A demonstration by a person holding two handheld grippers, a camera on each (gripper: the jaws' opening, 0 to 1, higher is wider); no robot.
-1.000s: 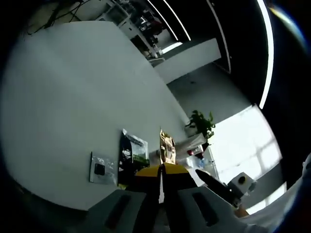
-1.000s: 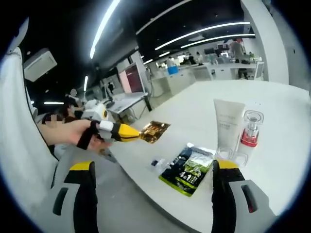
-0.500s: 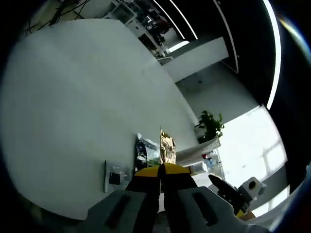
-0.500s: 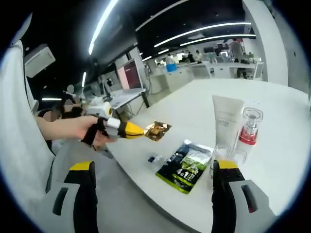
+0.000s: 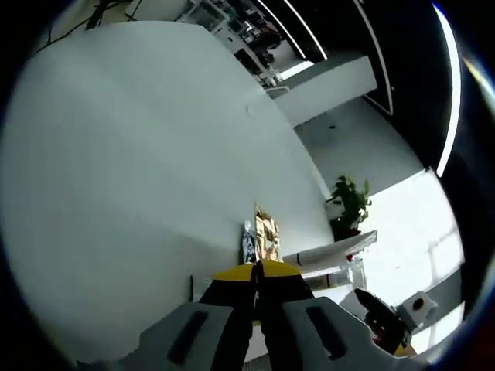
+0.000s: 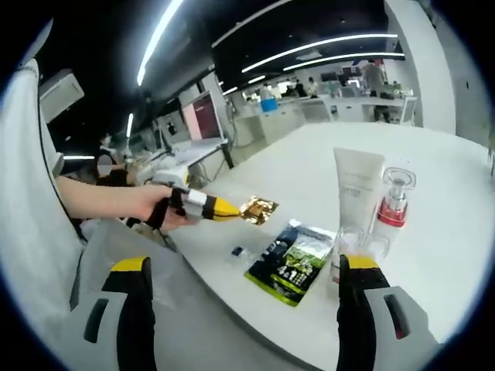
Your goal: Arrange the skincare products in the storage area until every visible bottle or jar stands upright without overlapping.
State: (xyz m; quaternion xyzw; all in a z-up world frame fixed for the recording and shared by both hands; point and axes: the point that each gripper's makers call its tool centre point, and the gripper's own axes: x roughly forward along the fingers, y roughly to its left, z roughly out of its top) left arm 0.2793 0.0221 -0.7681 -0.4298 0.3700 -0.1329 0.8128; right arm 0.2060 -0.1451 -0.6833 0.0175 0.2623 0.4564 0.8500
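My left gripper [image 5: 256,270] is shut on a thin gold sachet [image 5: 267,236], which sticks up edge-on between its yellow tips. In the right gripper view that gripper [image 6: 236,209] comes in from the left in a person's hand and holds the gold sachet [image 6: 259,209] above the white table's near edge. A green-and-black packet [image 6: 292,255] lies flat just right of it. A white tube [image 6: 357,189], a clear bottle with a red collar [image 6: 394,197] and a small clear jar [image 6: 352,243] stand upright together. My right gripper [image 6: 246,267] is open and holds nothing.
A small clear sachet with a dark spot [image 6: 238,251] lies left of the green packet. The white table [image 6: 456,232] stretches far behind the bottles. Desks, monitors and people fill the room beyond. A potted plant [image 5: 349,202] stands off the table's end.
The left gripper has carried the gold sachet further over the table, toward the green packet. The left view has swung, so the packet is nearly hidden behind the sachet. My right gripper stays open.
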